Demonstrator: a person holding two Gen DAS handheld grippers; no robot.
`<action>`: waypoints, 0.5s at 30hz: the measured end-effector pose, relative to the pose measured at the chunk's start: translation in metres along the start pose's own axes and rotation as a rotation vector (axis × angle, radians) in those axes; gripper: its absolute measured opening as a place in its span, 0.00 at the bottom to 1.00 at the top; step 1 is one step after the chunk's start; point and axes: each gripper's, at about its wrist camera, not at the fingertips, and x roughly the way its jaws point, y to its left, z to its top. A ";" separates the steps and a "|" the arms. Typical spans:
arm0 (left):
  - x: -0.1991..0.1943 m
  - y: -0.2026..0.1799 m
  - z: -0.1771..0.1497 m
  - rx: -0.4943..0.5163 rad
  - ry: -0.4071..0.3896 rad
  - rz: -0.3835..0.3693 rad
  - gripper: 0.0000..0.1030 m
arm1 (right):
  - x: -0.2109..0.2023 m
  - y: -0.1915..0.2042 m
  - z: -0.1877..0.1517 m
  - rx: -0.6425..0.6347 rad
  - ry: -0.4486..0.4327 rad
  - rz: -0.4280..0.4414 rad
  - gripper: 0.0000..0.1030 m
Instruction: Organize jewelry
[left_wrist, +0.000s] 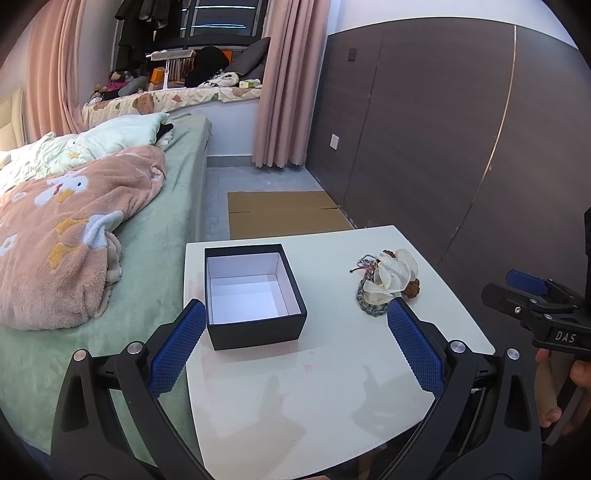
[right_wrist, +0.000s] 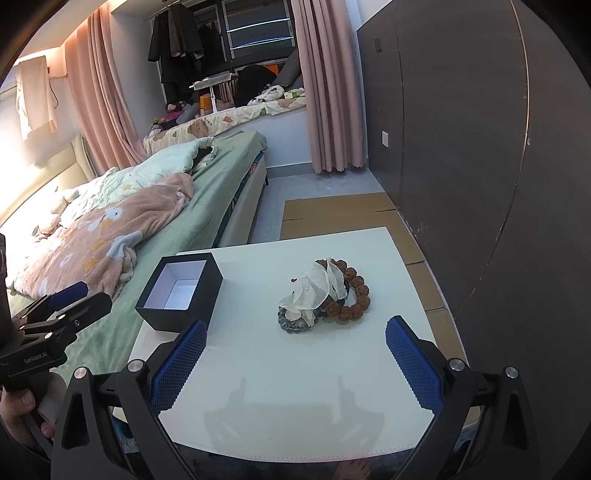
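1. Left gripper (left_wrist: 295, 325) and right gripper (right_wrist: 295, 334) both spread wide, holding nothing.
2. Jewelry pile (right_wrist: 323, 293) sits mid-table on the white table (right_wrist: 295, 398), well apart from the empty black box (right_wrist: 181, 291).
3. Handling – light, floppy, likely tangled; the white flower piece (right_wrist: 314, 288) looks fragile. I'd pinch the brown bead bracelet (right_wrist: 351, 297) at its exposed outer arc.
4. Count: one brown bracelet, one grey-blue bead strand (right_wrist: 291, 323), one flower piece, one box – thin cords unclear.

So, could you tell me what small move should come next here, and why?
Probably ease the right gripper forward and down toward the jewelry pile. Both grippers are open and hold nothing, the black box is open and empty, and the pile lies straight ahead between the right gripper's fingers, while the left gripper faces the box.
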 end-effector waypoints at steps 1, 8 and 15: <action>0.000 0.000 0.000 0.000 0.001 -0.002 0.95 | 0.000 0.000 0.000 0.002 0.002 0.000 0.93; -0.001 -0.001 0.000 0.001 0.003 -0.009 0.95 | 0.000 0.000 -0.002 0.003 0.001 -0.001 0.93; -0.005 -0.002 -0.001 0.003 -0.001 -0.013 0.95 | 0.000 -0.001 -0.002 0.002 0.001 -0.003 0.93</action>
